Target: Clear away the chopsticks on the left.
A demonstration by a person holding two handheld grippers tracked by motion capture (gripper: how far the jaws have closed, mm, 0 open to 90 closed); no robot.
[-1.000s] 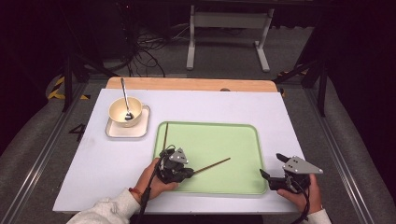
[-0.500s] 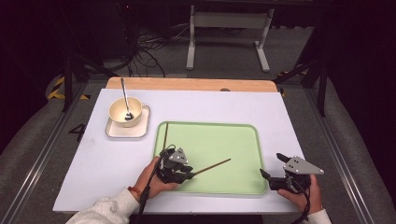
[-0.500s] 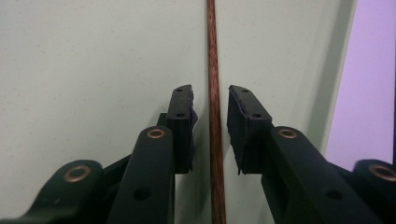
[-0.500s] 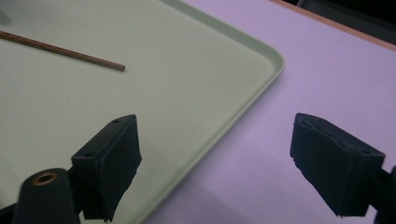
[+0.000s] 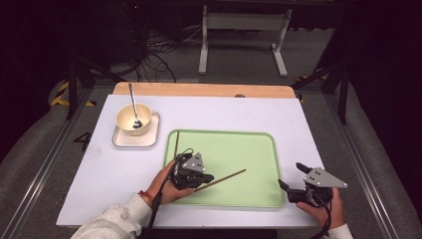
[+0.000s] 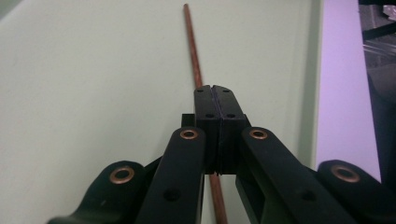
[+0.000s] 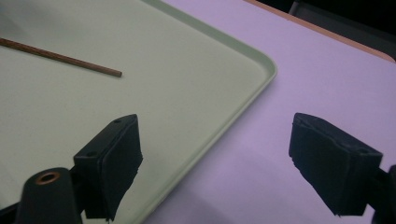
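Observation:
A brown chopstick lies slantwise on the green tray, near its front left. My left gripper rests on the chopstick's near end. Its jaws have just been closing. In the left gripper view the left gripper has its pads flush together, and the chopstick runs under them; I cannot tell whether the tips pinch it. My right gripper hovers open by the tray's front right corner. The right gripper has nothing between its pads. The chopstick's far tip lies ahead on the tray.
A cream bowl with a metal spoon stands on a small square plate at the back left of the white table. A thin dark stick lies along the tray's left rim.

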